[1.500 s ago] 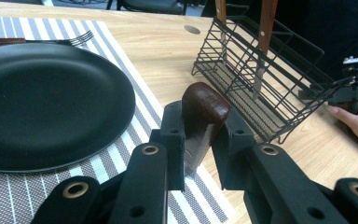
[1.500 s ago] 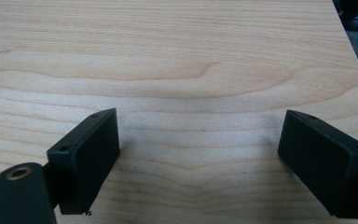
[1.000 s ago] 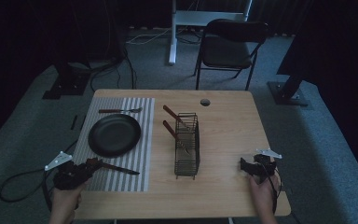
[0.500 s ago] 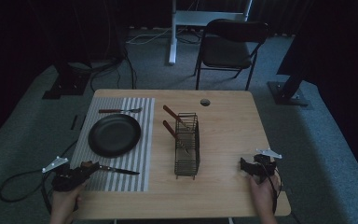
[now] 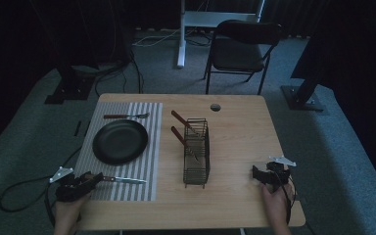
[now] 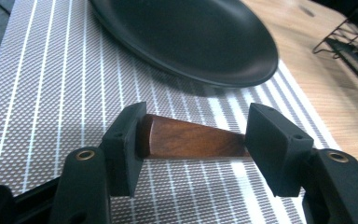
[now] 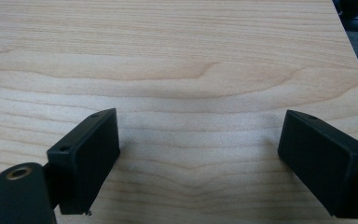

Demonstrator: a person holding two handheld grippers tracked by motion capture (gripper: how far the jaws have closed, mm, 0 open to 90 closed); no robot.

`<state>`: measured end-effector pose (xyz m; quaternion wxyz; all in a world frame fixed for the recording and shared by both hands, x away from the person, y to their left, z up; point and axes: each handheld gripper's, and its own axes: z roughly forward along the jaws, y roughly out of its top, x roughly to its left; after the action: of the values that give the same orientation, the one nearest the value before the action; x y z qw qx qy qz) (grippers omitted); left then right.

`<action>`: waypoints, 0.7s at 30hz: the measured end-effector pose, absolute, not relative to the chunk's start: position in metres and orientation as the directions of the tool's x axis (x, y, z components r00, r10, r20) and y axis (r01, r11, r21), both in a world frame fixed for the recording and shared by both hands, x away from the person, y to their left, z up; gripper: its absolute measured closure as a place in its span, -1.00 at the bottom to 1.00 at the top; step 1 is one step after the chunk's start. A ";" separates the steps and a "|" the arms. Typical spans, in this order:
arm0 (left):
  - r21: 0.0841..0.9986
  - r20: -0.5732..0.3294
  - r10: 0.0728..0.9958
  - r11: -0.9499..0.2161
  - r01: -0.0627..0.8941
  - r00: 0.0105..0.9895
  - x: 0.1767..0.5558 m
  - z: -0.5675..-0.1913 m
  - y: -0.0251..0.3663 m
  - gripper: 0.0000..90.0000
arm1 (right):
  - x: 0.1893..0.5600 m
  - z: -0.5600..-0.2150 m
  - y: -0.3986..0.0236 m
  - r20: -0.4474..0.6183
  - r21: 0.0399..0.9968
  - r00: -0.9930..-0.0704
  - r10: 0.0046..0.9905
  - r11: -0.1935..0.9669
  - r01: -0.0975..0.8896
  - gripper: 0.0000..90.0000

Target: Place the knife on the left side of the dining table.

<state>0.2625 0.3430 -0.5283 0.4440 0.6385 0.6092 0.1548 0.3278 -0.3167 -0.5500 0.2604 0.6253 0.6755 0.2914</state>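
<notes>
- The wooden surface [image 5: 235, 142] carries a striped placemat [image 5: 147, 147] at its left part, with a black plate [image 5: 120, 142] resting on the mat
- A fork [image 5: 126, 116] with a brown handle lies on the mat just beyond the plate, on the plate's far side
- A knife [image 5: 122, 180] lies on the mat on the plate's near side, blade pointing away from the left tool toward the wire rack
- The left tool [image 5: 90, 178] sits at the near left corner of the mat, held by the person's left hand [image 5: 68, 210]; in the left gripper view its jaws stand on either side of the knife's brown wooden handle [image 6: 191, 138], one jaw touching the butt end, the other at the narrow end, so it looks clamped on the knife
- A black wire rack [image 5: 197, 152] stands to the right of the plate, beside the mat, with two brown-handled utensils [image 5: 181, 128] leaning out of it toward the plate
- The right tool [image 5: 255, 174] rests well to the right of the plate, past the rack, near the surface's front right part, held by the right hand [image 5: 274, 205]
- In the right gripper view its jaws stand wide apart over bare wood [image 7: 177, 84], with nothing between them
</notes>
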 end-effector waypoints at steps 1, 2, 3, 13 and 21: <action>0.747 -0.349 0.916 0.145 0.649 0.198 0.264 -0.530 0.343 -0.13 | 0.328 -0.550 -0.317 0.013 0.719 -0.082 0.997 0.048 0.693 -0.74; 0.738 -0.351 0.918 0.148 0.658 0.186 0.265 -0.531 0.343 -0.14 | 0.328 -0.550 -0.317 0.013 0.719 -0.082 0.997 0.048 0.693 -0.74; 0.735 -0.344 0.922 0.147 0.662 0.177 0.267 -0.532 0.343 -0.15 | 0.328 -0.550 -0.317 0.013 0.719 -0.082 0.997 0.048 0.693 -0.74; 0.729 -0.264 0.954 0.103 0.676 0.140 0.269 -0.542 0.338 -0.25 | 0.328 -0.550 -0.317 0.013 0.719 -0.082 0.997 0.048 0.693 -0.74; 0.746 -0.146 0.980 0.021 0.666 0.133 0.268 -0.542 0.327 -0.30 | 0.328 -0.550 -0.317 0.013 0.719 -0.082 0.997 0.048 0.693 -0.74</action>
<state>0.2680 0.3275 -0.5425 0.3550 0.6637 0.6200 0.2216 0.3278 -0.3167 -0.5500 0.2603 0.6254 0.6754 0.2914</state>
